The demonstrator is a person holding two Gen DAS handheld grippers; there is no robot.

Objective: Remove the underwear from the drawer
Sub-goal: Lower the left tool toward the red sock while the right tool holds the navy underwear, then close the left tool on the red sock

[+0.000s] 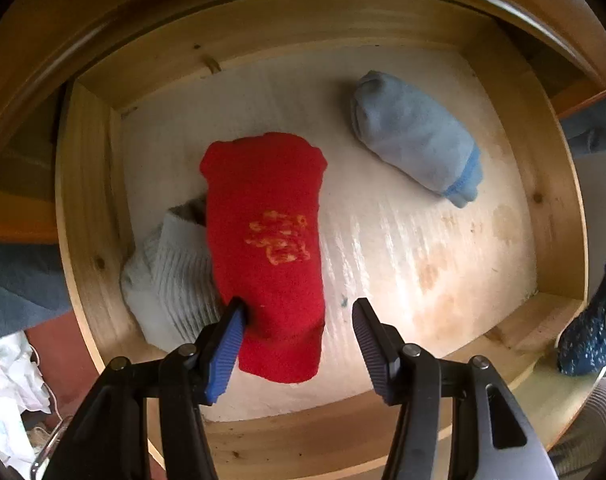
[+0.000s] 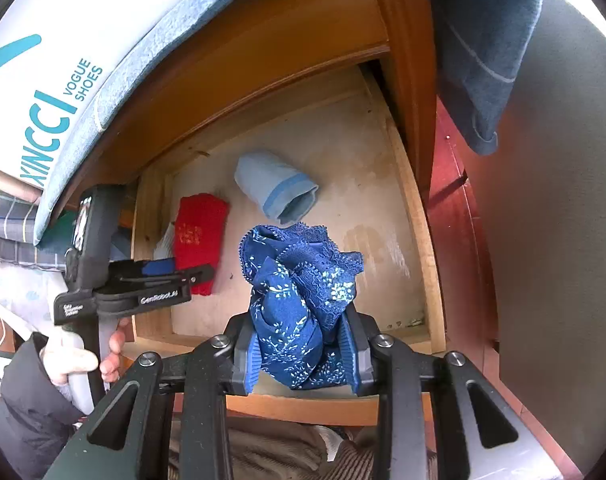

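Right wrist view shows the right tongs [image 2: 299, 354] clamped on the dark blue lace underwear [image 2: 299, 300], held bunched above the near edge of the drawer [image 2: 417, 216]; I judge that piece nearly out. Left tongs [image 1: 299, 312] gape open around the near end of a red roll [image 1: 265, 240], left of centre. A pale blue roll [image 1: 417, 136] and a grey ribbed bundle [image 1: 169, 284] remain inside.

One drawer [image 1: 91, 184] holds three rolled garments: red [image 1: 263, 248], light blue [image 1: 417, 136], white [image 1: 167, 280].
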